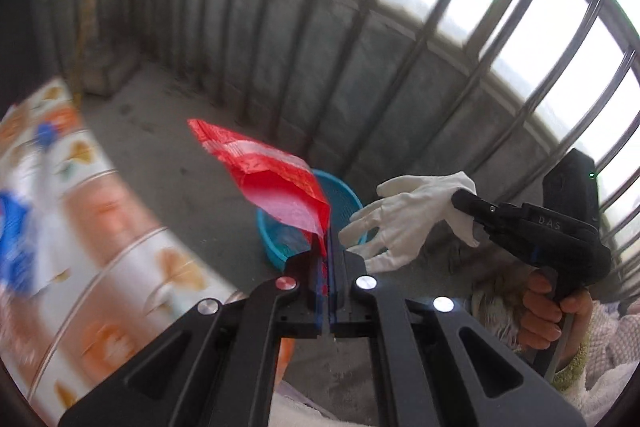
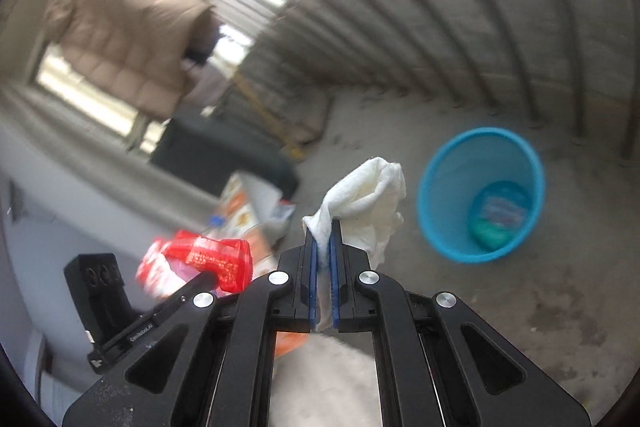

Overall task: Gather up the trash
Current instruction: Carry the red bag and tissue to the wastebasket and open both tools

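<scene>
A red wrapper (image 1: 276, 179) is pinched at its lower corner between the closed jaws of the left gripper (image 1: 329, 259), the rest of it standing up and fanning out ahead of the fingertips. A white glove (image 2: 368, 203) is clamped by one edge in the closed jaws of the right gripper (image 2: 324, 239) — most of the cloth flops over past the tips and to the right of them.

The blue bin (image 2: 480, 195) stands on the concrete floor (image 2: 540, 307), ahead of the right jaws and off to their right; seen from the left gripper it lies just beyond the fingertips, partly hidden behind the wrapper. Something teal and packaged already lies at its bottom.

Both pieces are judged very light. The wrapper looks thin, crinkly and slick, so it is best held at a folded seam or corner, as it is here; it may flutter when let go. The glove is soft and limp — any bunched fold gives a sure hold, and it may cling to the pads on release.
</scene>
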The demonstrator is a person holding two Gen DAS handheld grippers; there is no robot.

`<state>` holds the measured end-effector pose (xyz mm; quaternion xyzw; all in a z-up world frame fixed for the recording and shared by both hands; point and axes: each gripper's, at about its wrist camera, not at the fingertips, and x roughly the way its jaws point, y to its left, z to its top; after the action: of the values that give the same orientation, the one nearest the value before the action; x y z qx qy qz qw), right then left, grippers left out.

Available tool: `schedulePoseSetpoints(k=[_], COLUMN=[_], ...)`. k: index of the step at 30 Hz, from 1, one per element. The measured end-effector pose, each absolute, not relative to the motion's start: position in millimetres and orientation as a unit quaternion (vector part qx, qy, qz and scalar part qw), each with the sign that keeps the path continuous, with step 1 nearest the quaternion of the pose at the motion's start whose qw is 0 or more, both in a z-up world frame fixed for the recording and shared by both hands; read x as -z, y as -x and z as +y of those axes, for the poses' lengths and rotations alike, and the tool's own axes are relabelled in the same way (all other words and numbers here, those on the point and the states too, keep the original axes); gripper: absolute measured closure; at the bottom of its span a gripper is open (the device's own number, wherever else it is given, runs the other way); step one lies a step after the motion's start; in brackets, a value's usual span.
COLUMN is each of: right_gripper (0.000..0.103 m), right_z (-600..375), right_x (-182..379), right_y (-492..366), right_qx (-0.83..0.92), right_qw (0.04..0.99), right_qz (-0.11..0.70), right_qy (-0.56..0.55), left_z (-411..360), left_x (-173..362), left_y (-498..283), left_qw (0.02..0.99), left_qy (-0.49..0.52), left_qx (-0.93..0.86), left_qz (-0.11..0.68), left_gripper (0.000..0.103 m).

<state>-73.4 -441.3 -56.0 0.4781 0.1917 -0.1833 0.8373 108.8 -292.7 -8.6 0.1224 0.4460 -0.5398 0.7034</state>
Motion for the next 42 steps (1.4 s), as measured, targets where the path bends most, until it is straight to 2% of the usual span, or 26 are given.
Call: schedulePoseSetpoints(k=[7, 13, 14, 15, 16, 17, 19, 23, 30, 38, 42], right_gripper=[0.099, 0.095, 0.088, 0.072, 0.059, 0.043, 0.041, 0.040, 0.034, 0.028, 0.026], right_z=[-496, -539, -545, -552, -560, -566, -571, -558, -528, -494, -474], right_x=[113, 152, 160, 169, 182, 196, 216, 230, 202, 140, 111], right_y=[64, 46, 43, 41, 36, 33, 31, 44, 66, 64, 51], right_qx=[0.229, 0.259, 0.263, 0.262, 0.261, 0.274, 0.287, 0.290, 0.289, 0.265, 0.237], right_qw=[0.799, 0.778, 0.774, 0.772, 0.767, 0.754, 0.734, 0.715, 0.734, 0.786, 0.814], right_qz=[0.213, 0.239, 0.242, 0.247, 0.260, 0.277, 0.305, 0.314, 0.282, 0.254, 0.252], right_qy=[-0.514, -0.520, -0.523, -0.524, -0.525, -0.529, -0.535, -0.553, -0.545, -0.497, -0.467], left_z=[-406, -473, -483, -492, -503, -508, -513, -494, -454, -336, -262], left_x=[63, 108, 116, 123, 135, 140, 148, 141, 82, 3, -18], left_y=[-107, -102, -100, -97, -92, -90, -87, -90, -95, -95, -95], left_qw=[0.652, 0.625, 0.621, 0.615, 0.608, 0.609, 0.619, 0.618, 0.653, 0.705, 0.754], left_qy=[-0.199, -0.244, -0.253, -0.264, -0.291, -0.308, -0.326, -0.283, -0.240, -0.168, -0.144], left_qx=[0.544, 0.540, 0.541, 0.543, 0.539, 0.534, 0.522, 0.526, 0.531, 0.537, 0.510], left_qz=[0.489, 0.508, 0.508, 0.508, 0.504, 0.498, 0.487, 0.510, 0.485, 0.431, 0.388], left_gripper=[0.101, 0.101, 0.100, 0.098, 0.088, 0.071, 0.056, 0.043, 0.035, 0.026, 0.025])
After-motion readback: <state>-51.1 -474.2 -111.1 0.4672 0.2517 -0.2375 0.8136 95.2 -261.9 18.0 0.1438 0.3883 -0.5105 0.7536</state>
